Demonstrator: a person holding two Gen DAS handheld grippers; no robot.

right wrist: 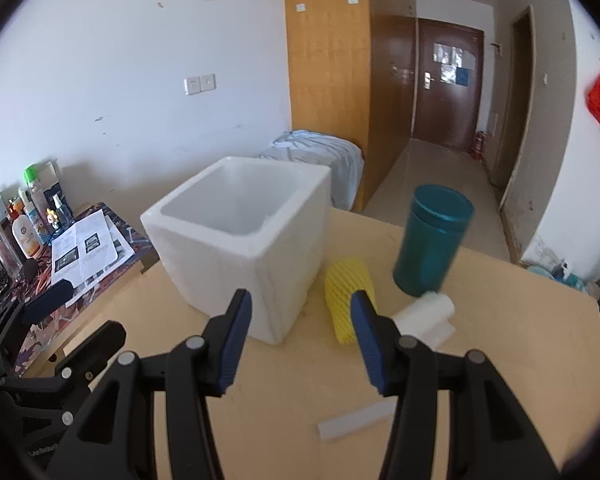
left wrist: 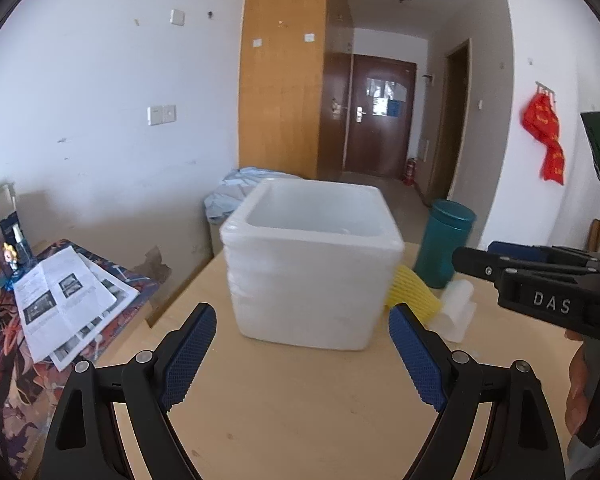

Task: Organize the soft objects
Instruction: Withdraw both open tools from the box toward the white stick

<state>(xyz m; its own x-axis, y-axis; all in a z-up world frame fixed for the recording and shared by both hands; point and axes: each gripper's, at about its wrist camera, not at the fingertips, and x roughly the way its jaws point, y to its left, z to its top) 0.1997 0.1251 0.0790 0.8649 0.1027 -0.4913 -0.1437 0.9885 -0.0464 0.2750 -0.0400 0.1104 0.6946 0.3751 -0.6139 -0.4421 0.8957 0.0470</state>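
Yellow foam net sleeve (right wrist: pixel 350 302) lay on table (right wrist: pixel 500 360) beside white foam box (right wrist: pixel 236 240), near rolled white foam sheet (right wrist: pixel 424 316). Judged light, squashy, springy; best pinched mid-length. Left gripper (left wrist: pixel 302 320) wide open, empty. Right gripper (right wrist: pixel 300 312) half open, empty.

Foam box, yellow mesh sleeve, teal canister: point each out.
Foam box (right wrist: pixel 284 256): right wrist view, front corner wall.
Yellow mesh sleeve (right wrist: pixel 346 286): right wrist view, its middle.
Teal canister (right wrist: pixel 430 246): right wrist view, side wall.

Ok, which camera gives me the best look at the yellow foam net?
Right wrist view: the yellow foam net lies almost fully visible beside the white foam box. In the left wrist view only part of it shows behind the box corner.
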